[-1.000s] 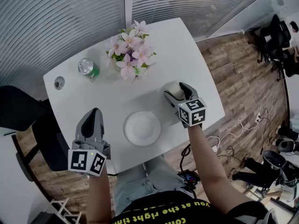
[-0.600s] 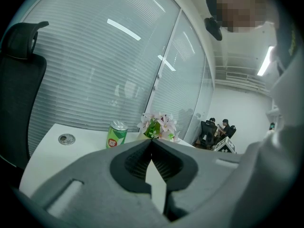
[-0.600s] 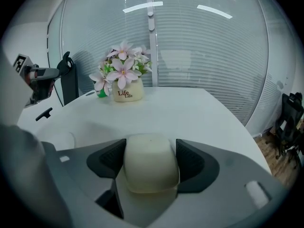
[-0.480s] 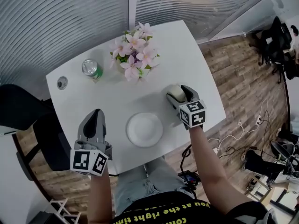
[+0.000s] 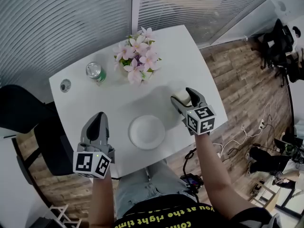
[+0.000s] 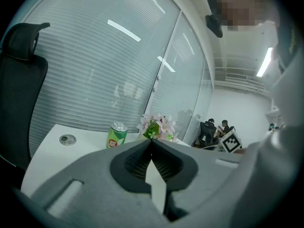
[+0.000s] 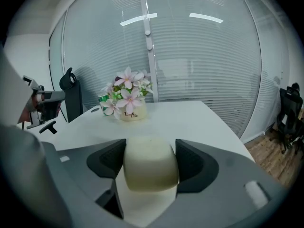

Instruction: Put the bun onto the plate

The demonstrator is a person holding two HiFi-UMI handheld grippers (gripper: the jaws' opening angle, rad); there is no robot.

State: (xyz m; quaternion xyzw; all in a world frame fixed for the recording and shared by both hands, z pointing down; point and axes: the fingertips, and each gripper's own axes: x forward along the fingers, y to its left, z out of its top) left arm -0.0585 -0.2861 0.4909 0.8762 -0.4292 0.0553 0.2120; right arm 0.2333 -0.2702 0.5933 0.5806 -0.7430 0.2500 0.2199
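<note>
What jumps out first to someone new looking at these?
The pale bun clamped between the jaws of the right hand-held gripper, at the right side of the white table. Next, the empty white plate near the table's front edge, and the pink flowers at the far side beside a green can.

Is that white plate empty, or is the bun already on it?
Empty. The plate is bare in the head view; the bun is clamped between the jaws of the right gripper, off to the plate's side.
</note>
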